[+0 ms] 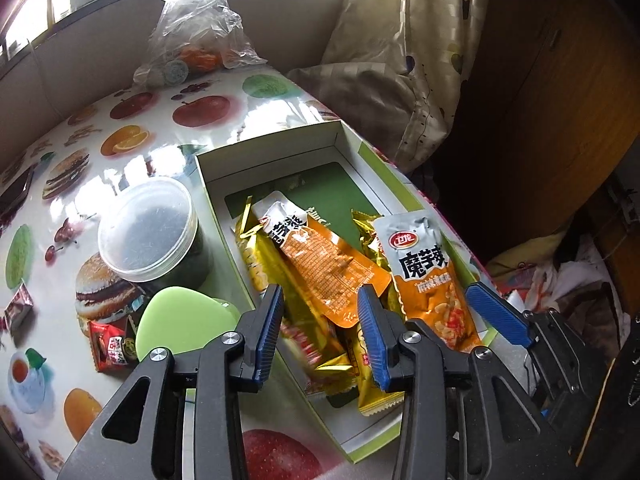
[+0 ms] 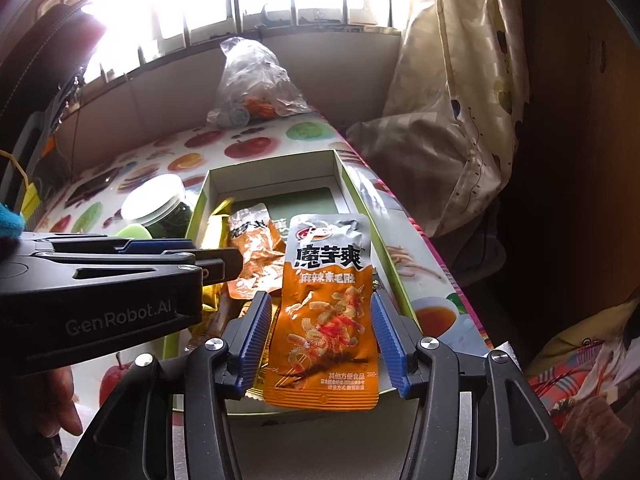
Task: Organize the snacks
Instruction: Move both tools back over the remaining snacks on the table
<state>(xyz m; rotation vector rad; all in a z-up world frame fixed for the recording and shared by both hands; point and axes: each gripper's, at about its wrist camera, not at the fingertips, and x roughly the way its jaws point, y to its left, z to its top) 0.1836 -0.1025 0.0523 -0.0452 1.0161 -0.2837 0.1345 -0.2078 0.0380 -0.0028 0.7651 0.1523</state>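
Observation:
A green-rimmed white box on the fruit-print table holds several orange and gold snack packets. An orange and silver packet lies on top of the pile. My right gripper is open around it, and its blue pads stand just off the packet's edges. One of its fingers shows at the right of the left wrist view. My left gripper is open over the box's near end, with a blurred red packet below its jaws. A red packet and a small dark packet lie loose on the table.
A clear-lidded green jar and a pale green lid sit left of the box. A plastic bag stands at the table's far end. Curtains hang past the table's right edge. A person's hand shows at lower left.

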